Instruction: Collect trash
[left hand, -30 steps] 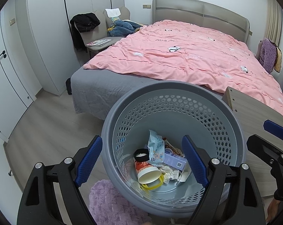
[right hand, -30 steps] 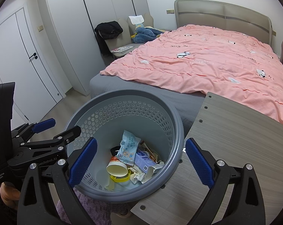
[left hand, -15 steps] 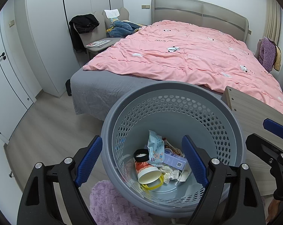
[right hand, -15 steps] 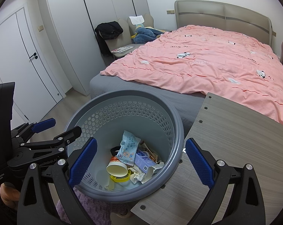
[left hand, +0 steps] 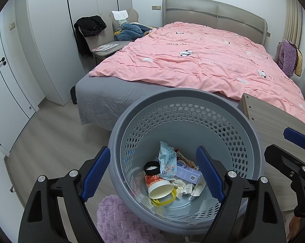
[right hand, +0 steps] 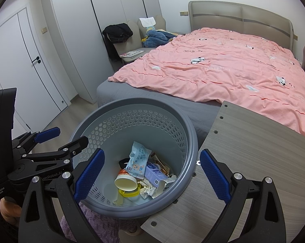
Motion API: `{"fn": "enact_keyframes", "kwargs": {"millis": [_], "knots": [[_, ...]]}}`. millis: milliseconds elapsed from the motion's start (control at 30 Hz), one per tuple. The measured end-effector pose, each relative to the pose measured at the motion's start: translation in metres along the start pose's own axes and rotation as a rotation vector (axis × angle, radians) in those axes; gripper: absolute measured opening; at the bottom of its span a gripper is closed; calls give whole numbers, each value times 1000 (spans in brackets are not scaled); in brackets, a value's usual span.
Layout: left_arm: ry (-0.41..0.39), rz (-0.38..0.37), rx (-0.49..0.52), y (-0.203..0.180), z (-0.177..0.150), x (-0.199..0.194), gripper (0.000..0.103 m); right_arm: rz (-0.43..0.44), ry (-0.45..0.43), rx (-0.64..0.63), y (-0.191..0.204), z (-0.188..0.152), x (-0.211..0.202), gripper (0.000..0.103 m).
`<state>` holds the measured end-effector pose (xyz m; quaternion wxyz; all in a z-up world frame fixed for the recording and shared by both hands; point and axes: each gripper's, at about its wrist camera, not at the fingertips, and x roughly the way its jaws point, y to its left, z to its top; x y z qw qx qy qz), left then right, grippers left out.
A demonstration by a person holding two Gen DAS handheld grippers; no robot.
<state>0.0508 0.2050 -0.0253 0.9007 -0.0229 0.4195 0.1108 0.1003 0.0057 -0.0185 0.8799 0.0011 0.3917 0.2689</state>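
Fingers of left gripper and right gripper spread wide, empty, above basket.

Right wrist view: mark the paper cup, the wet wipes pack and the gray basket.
paper cup (right hand: 125,183), right wrist view, on its open cream mouth.
wet wipes pack (right hand: 137,161), right wrist view, on the middle of its printed face.
gray basket (right hand: 132,104), right wrist view, on the far rim.
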Motion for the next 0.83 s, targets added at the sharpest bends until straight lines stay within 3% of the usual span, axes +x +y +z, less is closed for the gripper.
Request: {"fn": "enact_keyframes", "kwargs": {"millis": [833], "knots": [[-4,1,-3,-1,0,-3,83,-1,-5,-4,-1,5,-4,93]]}}
